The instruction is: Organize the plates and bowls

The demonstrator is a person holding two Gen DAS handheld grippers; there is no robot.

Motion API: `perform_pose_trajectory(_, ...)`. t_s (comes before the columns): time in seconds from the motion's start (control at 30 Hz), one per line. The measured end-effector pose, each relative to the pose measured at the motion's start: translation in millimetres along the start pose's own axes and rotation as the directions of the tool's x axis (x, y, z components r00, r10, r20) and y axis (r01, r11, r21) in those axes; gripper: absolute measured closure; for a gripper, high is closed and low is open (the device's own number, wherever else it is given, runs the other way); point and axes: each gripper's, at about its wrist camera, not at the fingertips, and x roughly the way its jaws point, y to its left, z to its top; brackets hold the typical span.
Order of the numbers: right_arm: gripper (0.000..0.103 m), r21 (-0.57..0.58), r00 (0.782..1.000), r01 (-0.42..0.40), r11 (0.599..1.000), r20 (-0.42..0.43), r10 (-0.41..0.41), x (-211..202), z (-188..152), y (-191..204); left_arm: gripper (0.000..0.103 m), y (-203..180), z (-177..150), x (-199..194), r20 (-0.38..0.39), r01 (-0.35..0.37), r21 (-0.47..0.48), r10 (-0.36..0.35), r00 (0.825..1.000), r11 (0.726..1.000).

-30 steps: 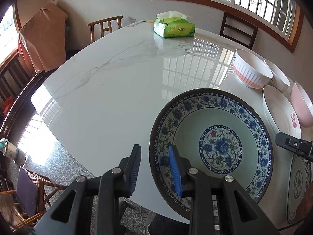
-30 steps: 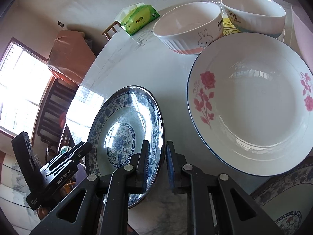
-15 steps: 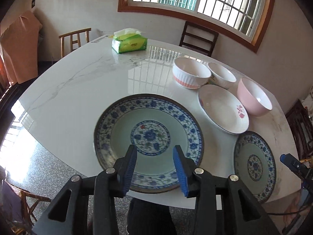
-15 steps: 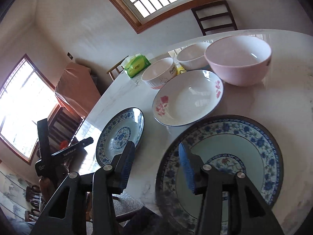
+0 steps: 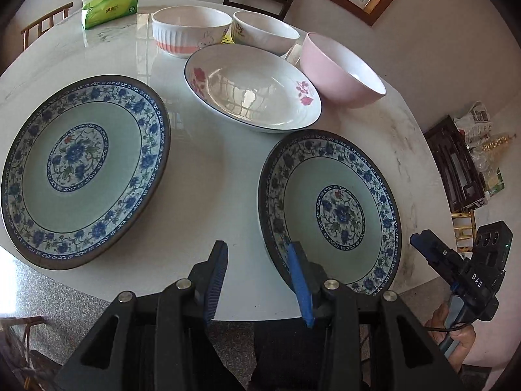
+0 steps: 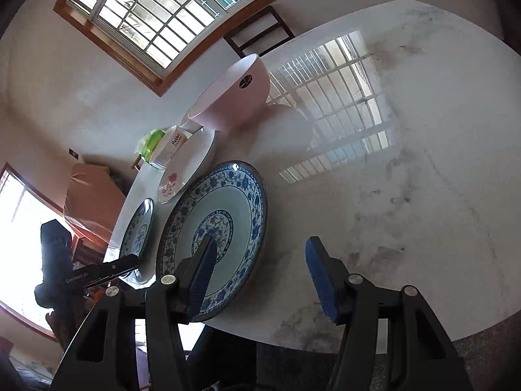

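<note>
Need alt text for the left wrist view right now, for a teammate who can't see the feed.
The open left gripper hovers over the near edge of a white marble table, between two blue floral plates: a larger one to its left and a smaller one to its right. Behind them sit a rose-patterned white plate, a pink bowl, two white bowls and a green tissue pack.
</note>
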Motion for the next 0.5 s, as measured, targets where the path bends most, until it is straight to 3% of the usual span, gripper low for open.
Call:
perform_pose_trajectory(0.13,0.048,0.005,1.0,-0.019,1.0,-0.012,0.019,11.8,4.9,-7.7,0.064,-10.3,1.0,12.7,-0.016,-0.02,0.017,0.021,1.0,1.0)
perform_pose_trajectory(0.33,0.048,-0.002,0.998,-0.048,0.999,-0.039,0.048,28.6,10.5,-11.8,0.063,-1.7,1.8,24.6,-0.046,0.023,-0.037,-0.025,0.999,0.999)
perform_pose_trajectory(0.5,0.048,-0.021,0.996,-0.076,0.997,-0.056,0.074,41.3,16.1,-9.4,0.063,-1.8,7.3,28.0,-0.05,0.015,-0.045,-0.018,0.999,0.999)
